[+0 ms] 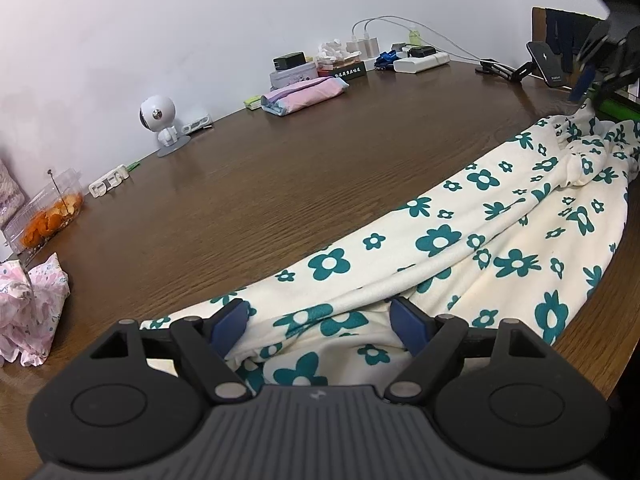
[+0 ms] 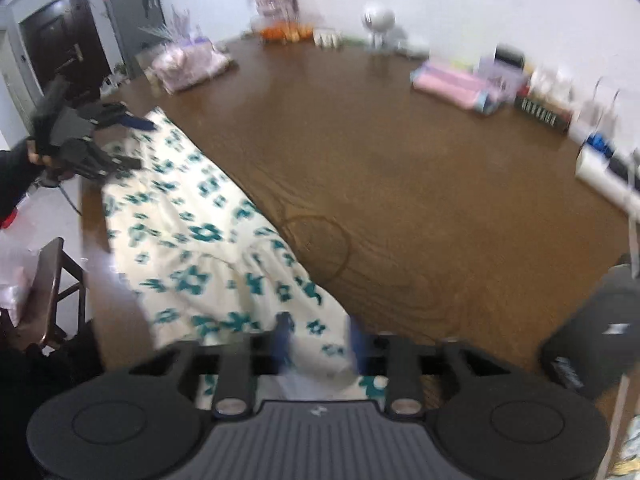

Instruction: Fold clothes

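A cream garment with teal flowers (image 1: 460, 240) lies stretched along the near edge of the brown wooden table (image 1: 280, 184). My left gripper (image 1: 318, 322) hangs over one end of it, its blue pads (image 1: 230, 320) wide apart and cloth lying loose between them. The right wrist view is blurred. There the same garment (image 2: 200, 240) runs from my right gripper (image 2: 320, 338) to the left gripper (image 2: 134, 144), which a gloved hand holds. The right gripper's fingers stand apart above the garment's near end without pinching it. From the left wrist view the right gripper (image 1: 590, 86) hovers just above the far end.
Along the wall stand a folded pink cloth (image 1: 304, 96), a white astronaut figure (image 1: 158, 124), chargers and boxes (image 1: 400, 58), and a clear box of orange peel (image 1: 48, 216). A pink floral bundle (image 1: 28, 300) lies at left. A wooden chair (image 2: 52, 292) stands beside the table.
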`<state>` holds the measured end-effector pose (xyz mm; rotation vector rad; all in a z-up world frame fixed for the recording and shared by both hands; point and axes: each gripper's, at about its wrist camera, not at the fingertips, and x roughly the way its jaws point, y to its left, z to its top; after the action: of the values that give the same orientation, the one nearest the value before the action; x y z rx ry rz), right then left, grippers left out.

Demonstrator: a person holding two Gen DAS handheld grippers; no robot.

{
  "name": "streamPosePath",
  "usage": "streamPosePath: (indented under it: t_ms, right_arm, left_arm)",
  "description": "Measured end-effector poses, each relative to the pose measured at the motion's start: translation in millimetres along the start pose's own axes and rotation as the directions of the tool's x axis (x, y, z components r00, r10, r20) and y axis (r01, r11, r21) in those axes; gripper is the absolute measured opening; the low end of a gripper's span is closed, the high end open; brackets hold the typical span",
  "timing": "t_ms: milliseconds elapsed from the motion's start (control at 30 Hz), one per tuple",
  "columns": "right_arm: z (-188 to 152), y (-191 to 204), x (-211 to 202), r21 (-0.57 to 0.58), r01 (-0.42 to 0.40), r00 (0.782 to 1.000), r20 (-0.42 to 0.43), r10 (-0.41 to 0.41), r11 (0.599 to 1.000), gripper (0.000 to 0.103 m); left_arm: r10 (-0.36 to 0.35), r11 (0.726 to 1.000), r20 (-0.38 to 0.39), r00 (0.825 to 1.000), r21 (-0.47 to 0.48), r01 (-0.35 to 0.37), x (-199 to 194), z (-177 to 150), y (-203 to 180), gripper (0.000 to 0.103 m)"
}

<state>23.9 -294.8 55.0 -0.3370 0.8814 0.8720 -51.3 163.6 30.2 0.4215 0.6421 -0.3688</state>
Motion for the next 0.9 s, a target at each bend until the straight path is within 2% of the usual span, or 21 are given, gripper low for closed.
streamPosePath:
  t_ms: [67,200,233,333,433,500,533,567,633,700,767,833,867,900]
  right_arm:
    - [-6,15,-19,-0.086,-0.001,0.999,0.035,0.004,0.996,0.077]
    - [-14,53,-19,-0.363,0.000,0.998,0.061,0.024,0.932,0.079]
    - [-13,55,-11,-0.383,-0.007,0.999,0.044,0.026,0.924,0.079]
    - [-11,44,15,-0.355,-0.044,0.999,-0.041,0.032,0.934,0.076]
    - [-14,33,31,-0.323,-0.085,0.994,-0.091,0.059,0.943,0.075]
    - [-13,23,37,-0.244,-0.139,0.987,-0.115,0.114,0.960,0.051]
    - [-11,21,37,-0.221,-0.141,0.987,-0.108,0.120,0.965,0.039]
    - [-11,20,37,-0.203,-0.142,0.987,-0.103,0.123,0.969,0.019]
    - [-11,24,35,-0.217,-0.131,0.988,-0.106,0.110,0.967,0.019]
    - [-11,30,33,-0.228,-0.121,0.988,-0.119,0.096,0.966,0.019]
    - [-10,36,27,-0.265,-0.103,0.989,-0.129,0.071,0.959,0.025]
    - [0,45,11,-0.324,-0.076,0.994,-0.098,0.046,0.943,0.026]
    - [10,50,1,-0.346,-0.074,0.997,-0.050,0.060,0.935,0.031]
    - [24,56,-5,-0.361,-0.070,0.997,-0.004,0.074,0.930,0.042]
  left_arm:
    - [-0.001,1.000,0.006,1.000,-0.007,0.001,-4,1,1,0.080]
    - [0.015,1.000,0.026,1.000,-0.017,-0.015,-17,6,0,0.080]
    - [0.017,1.000,0.034,0.999,-0.022,-0.016,-22,7,-1,0.080]
    - [0.011,0.999,0.048,0.999,-0.035,-0.009,-40,8,-4,0.080]
    - [0.014,0.999,0.027,1.000,-0.040,-0.012,-50,2,-9,0.080]
    - [0.030,0.998,0.014,0.999,-0.051,-0.029,-54,-4,-14,0.080]
    - [0.047,0.997,0.008,0.999,-0.061,-0.046,-57,-7,-16,0.080]
    - [0.066,0.995,0.001,0.998,-0.073,-0.066,-59,-10,-16,0.080]
    - [0.130,0.984,-0.002,0.991,-0.123,-0.130,-68,-15,-16,0.080]
    - [0.210,0.954,-0.020,0.978,-0.214,-0.209,-79,-19,-15,0.080]
    - [0.284,0.903,-0.056,0.957,-0.322,-0.286,-90,-25,-13,0.081]
    - [0.317,0.837,-0.096,0.944,-0.440,-0.326,-101,-33,-11,0.082]
    - [0.318,0.794,-0.119,0.941,-0.509,-0.333,-104,-38,-7,0.083]
    - [0.312,0.744,-0.143,0.939,-0.578,-0.335,-106,-44,-3,0.083]
